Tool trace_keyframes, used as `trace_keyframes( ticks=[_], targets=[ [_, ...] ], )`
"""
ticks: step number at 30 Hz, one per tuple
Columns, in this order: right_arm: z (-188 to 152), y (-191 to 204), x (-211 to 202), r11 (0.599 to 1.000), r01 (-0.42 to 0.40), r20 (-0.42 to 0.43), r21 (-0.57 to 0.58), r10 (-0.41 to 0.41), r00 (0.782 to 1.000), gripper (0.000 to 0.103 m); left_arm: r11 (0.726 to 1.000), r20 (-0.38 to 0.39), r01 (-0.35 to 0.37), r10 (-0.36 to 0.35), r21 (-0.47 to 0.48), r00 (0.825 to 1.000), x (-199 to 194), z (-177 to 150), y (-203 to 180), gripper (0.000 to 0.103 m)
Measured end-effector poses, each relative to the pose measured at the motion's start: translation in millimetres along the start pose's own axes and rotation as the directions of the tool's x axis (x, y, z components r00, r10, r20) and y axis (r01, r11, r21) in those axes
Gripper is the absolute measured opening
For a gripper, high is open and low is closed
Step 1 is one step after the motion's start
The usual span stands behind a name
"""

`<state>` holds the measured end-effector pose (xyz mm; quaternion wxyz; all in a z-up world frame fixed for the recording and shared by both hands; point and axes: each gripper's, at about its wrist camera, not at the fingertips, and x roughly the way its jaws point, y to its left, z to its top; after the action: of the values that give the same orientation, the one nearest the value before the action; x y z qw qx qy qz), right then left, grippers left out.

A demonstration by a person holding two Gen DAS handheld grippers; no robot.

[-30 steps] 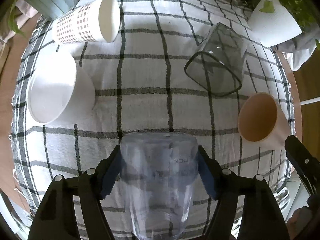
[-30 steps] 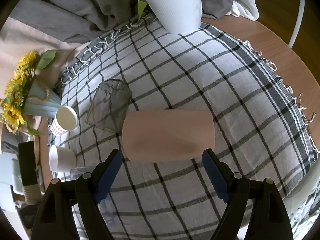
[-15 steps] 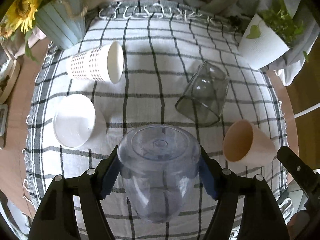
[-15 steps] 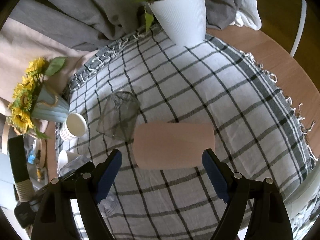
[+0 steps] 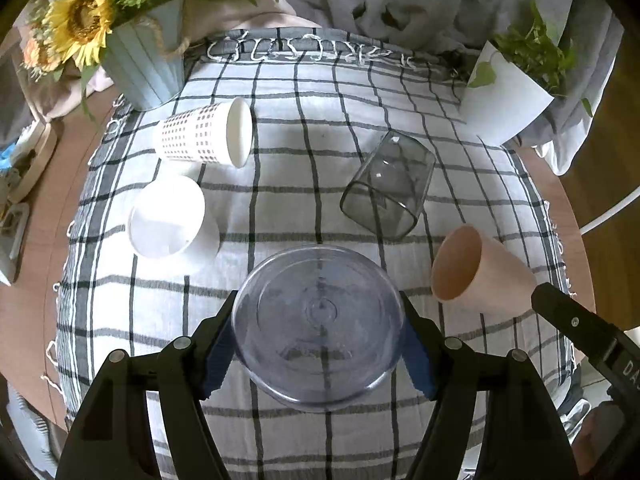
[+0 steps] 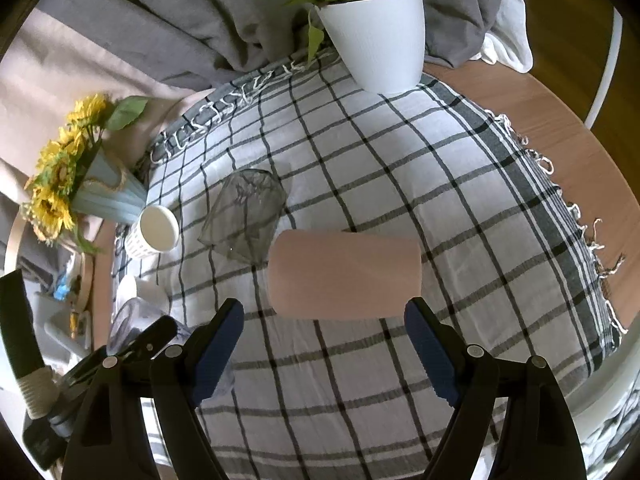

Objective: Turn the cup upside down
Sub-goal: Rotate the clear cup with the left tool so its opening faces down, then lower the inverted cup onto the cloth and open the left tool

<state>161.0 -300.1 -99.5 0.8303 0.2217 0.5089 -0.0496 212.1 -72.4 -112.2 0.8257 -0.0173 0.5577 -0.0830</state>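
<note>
My left gripper [image 5: 318, 344] is shut on a clear plastic cup [image 5: 318, 320] and holds it above the checked cloth [image 5: 300, 208], its round base turned toward the camera. A pink cup [image 6: 344, 274] lies on its side on the cloth, just beyond my right gripper [image 6: 324, 344], which is open and empty; the pink cup also shows in the left wrist view [image 5: 476, 272]. The clear cup shows faintly at the lower left of the right wrist view [image 6: 128, 320].
A smoky glass tumbler [image 5: 388, 184], a dotted white cup [image 5: 204, 132] and a plain white cup [image 5: 168, 216] lie on their sides on the cloth. A sunflower vase [image 5: 140, 60] stands at the back left, a white plant pot [image 5: 508, 100] at the back right.
My left gripper has lifted and rotated the clear cup, so its side view turned into a view of its base. Both cameras have pulled up and back. The pink cup has not moved.
</note>
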Motion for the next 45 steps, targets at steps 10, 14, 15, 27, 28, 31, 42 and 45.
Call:
trace_keyframes(
  ticks=[10, 14, 15, 27, 28, 31, 42, 45],
  targets=[
    [-6, -2, -5, 0.999, -0.004, 0.000, -0.035, 0.004, 1.000, 0.082, 1.000, -0.018, 0.007, -0.008, -0.013, 1.000, -2, -15, -5, 0.072],
    [-7, -2, -6, 0.999, -0.006, -0.003, -0.040, 0.006, 1.000, 0.082, 1.000, -0.037, 0.020, -0.020, -0.013, 0.999, 1, -20, -8, 0.080],
    [-8, -2, -6, 0.999, -0.008, -0.005, -0.041, 0.007, 1.000, 0.082, 1.000, -0.039, 0.018, -0.019, -0.015, 0.999, 1, -20, -8, 0.080],
    [-9, -2, -7, 0.998, -0.009, -0.013, -0.064, 0.008, 1.000, 0.083, 0.999, -0.024, -0.013, 0.012, -0.033, 1.000, 1, -23, -10, 0.081],
    [-9, -2, -8, 0.998, -0.010, -0.012, -0.069, 0.010, 1.000, 0.083, 0.999, -0.020, -0.019, 0.018, -0.037, 1.000, 0, -24, -10, 0.082],
    [-6, -2, -11, 0.996, -0.014, -0.004, -0.088, 0.014, 1.000, 0.084, 0.998, -0.002, -0.040, 0.040, -0.050, 0.999, -3, -24, -12, 0.084],
    [2, 2, -43, 0.982, -0.043, 0.077, -0.181, 0.058, 0.995, 0.090, 0.993, 0.112, -0.087, 0.096, -0.086, 0.989, -47, -40, -23, 0.094],
    [-5, 8, -56, 0.977, -0.051, 0.104, -0.205, 0.073, 0.992, 0.090, 0.991, 0.162, -0.096, 0.110, -0.089, 0.981, -67, -48, -23, 0.098]
  ],
)
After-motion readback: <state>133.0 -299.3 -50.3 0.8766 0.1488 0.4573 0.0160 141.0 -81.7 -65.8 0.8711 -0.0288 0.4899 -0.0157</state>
